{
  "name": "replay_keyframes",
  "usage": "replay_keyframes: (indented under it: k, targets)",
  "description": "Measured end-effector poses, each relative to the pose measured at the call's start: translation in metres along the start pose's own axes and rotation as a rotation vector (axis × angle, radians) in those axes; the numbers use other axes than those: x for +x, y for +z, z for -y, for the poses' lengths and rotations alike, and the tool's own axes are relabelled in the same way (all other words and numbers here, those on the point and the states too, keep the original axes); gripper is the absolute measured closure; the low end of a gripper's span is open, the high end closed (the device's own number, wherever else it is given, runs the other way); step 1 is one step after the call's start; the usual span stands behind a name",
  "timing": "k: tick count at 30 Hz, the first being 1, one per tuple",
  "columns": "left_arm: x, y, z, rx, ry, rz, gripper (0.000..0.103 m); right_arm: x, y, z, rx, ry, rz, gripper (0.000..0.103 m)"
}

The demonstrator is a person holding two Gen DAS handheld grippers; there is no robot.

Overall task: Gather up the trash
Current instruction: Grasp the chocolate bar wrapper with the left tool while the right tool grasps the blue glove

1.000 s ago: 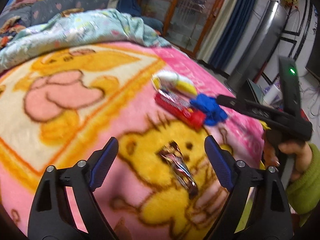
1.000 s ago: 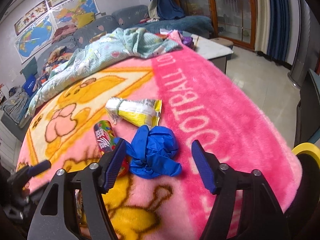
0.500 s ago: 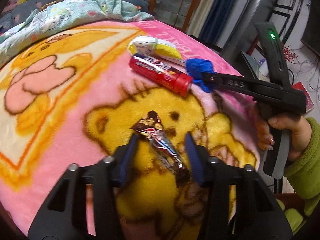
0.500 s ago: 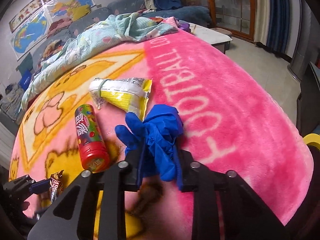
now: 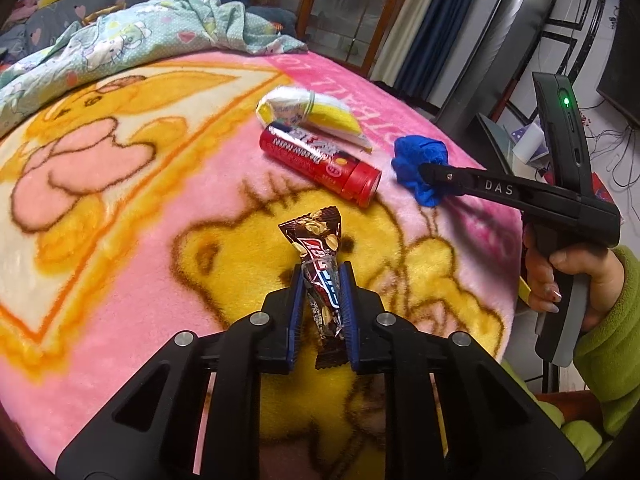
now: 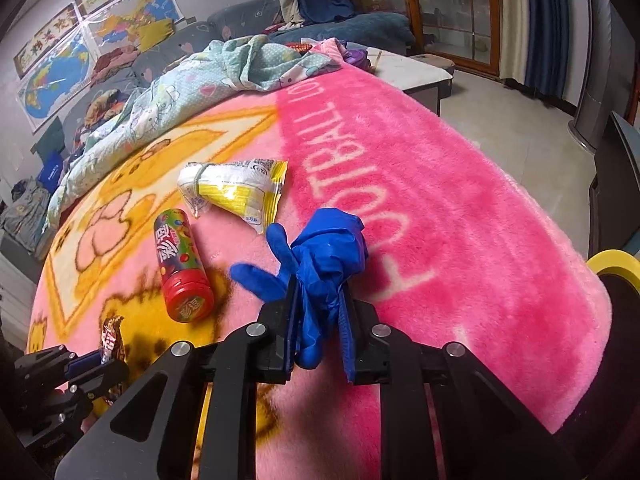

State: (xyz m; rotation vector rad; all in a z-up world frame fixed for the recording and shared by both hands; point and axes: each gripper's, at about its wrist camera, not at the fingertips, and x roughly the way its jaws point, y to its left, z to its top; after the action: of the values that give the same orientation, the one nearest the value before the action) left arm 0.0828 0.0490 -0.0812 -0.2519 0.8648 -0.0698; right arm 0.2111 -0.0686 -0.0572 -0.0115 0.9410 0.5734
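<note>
Left wrist view, scanned from 9 toward 3 o'clock: a pale green printed quilt lay bunched at 11 o'clock on the pink cartoon-bear blanket. The yellow-and-white snack bag sat at 12 o'clock, its near edge overlapping the red candy tube. The left gripper had just been closing; its jaws had come in tight on the brown candy-bar wrapper, whose upper end stuck out toward 12 o'clock. At 2 o'clock the right gripper, held by a hand in a green sleeve, had also just been closing; its jaws, nearly together, pinched the crumpled blue glove, which bulged out beyond the tips. In the right wrist view the tube lay at 9 o'clock of the glove and the bag at 11 o'clock.
</note>
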Motion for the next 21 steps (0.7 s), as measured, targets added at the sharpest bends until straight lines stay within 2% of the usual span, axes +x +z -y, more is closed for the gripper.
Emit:
replay_keyframes:
  k: [8, 21]
  targets:
    - [-0.026, 0.011, 0.003, -0.006, -0.007, 0.109, 0.092, -0.024, 0.001, 0.000, 0.002, 0.016, 0.036, 0.086]
    - [-0.047, 0.021, 0.033, 0.035, -0.031, 0.187, 0.092, -0.071, -0.005, 0.015, 0.035, 0.028, 0.095, 0.086]
